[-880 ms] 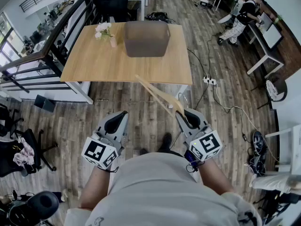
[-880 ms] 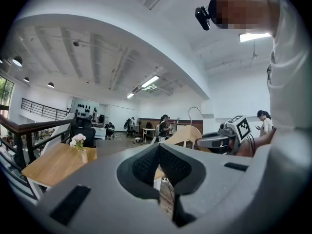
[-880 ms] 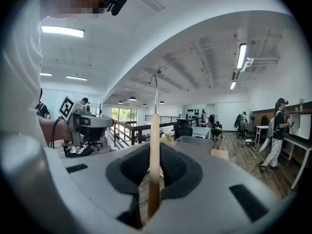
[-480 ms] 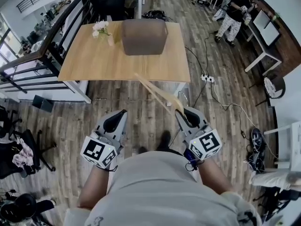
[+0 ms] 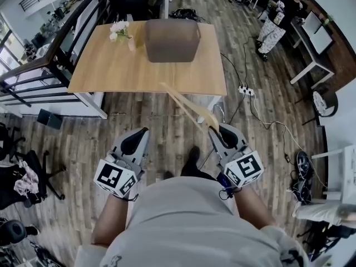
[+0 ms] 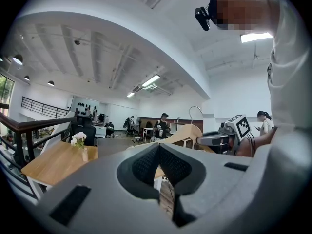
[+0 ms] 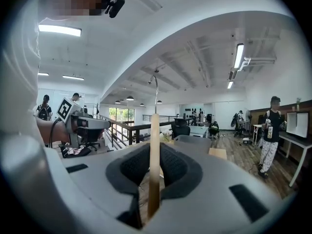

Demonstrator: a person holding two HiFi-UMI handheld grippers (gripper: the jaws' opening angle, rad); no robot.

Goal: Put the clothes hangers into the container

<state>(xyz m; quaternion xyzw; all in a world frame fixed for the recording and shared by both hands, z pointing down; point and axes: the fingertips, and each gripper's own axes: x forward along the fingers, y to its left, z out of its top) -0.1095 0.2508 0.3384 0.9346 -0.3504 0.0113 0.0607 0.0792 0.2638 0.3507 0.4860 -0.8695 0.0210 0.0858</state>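
Wooden hanger (image 5: 189, 107) sits clamped in the right gripper (image 5: 218, 132); left gripper (image 5: 135, 141) closed, empty. Carrying stage, I judge: next, reach the container (image 5: 172, 40) at twelve o'clock.

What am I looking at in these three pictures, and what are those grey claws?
No robot: a person holds a two-jaw gripper in each hand. The wide picture comes from a camera on the person's head, looking down; the other two ride on the grippers, looking along their jaws. The right gripper is clamped on a wooden clothes hanger that points toward the table. On the table stand a brown container and a vase of white flowers. The left gripper is shut, empty.
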